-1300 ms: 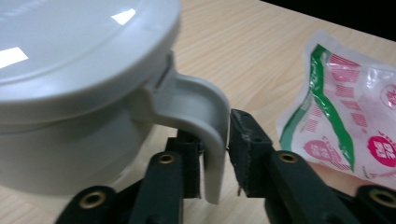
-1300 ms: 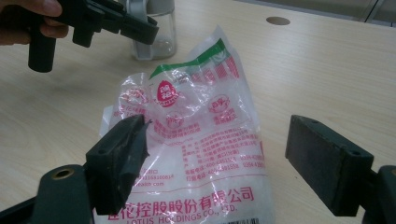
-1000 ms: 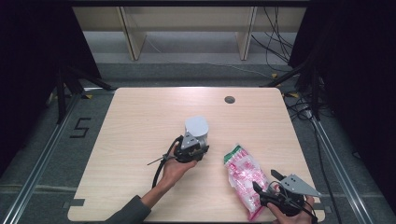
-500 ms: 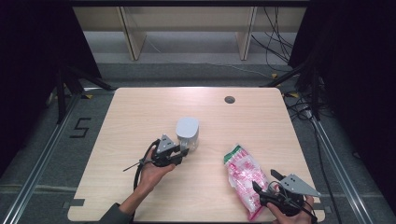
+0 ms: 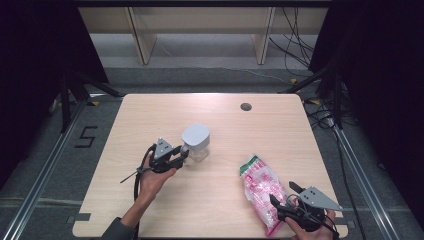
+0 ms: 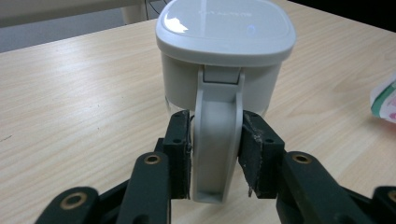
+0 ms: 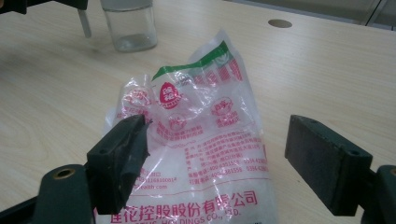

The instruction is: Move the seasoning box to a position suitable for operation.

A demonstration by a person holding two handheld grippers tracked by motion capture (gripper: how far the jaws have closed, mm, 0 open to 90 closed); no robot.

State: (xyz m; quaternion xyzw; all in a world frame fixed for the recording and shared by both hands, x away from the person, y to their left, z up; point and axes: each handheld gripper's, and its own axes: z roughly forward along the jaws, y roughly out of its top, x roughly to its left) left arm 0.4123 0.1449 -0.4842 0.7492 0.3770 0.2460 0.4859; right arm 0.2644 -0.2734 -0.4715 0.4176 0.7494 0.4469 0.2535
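Note:
A clear glass jar with a grey-white lid (image 5: 196,141) (image 6: 224,51) stands upright near the middle of the wooden table (image 5: 270,130). My left gripper (image 5: 181,154) (image 6: 215,154) is shut on the jar's grey handle (image 6: 215,154), its pads (image 6: 254,158) pressed on both sides. A clear plastic bag with pink and red print (image 5: 261,191) (image 7: 201,140) lies flat at the front right. My right gripper (image 5: 286,194) (image 7: 217,161) stands open at the bag's near end, one jaw at each side of it. The jar (image 7: 129,23) also shows far off in the right gripper view.
A round cable hole (image 5: 245,106) (image 7: 279,23) sits in the table's far right part. Black cables trail from both grippers toward the front edge. Beyond the table are wooden shelf legs (image 5: 140,35) and floor cables (image 5: 300,30).
My left gripper has carried the jar leftward and toward the front across the table. The right gripper and the bag have stayed put.

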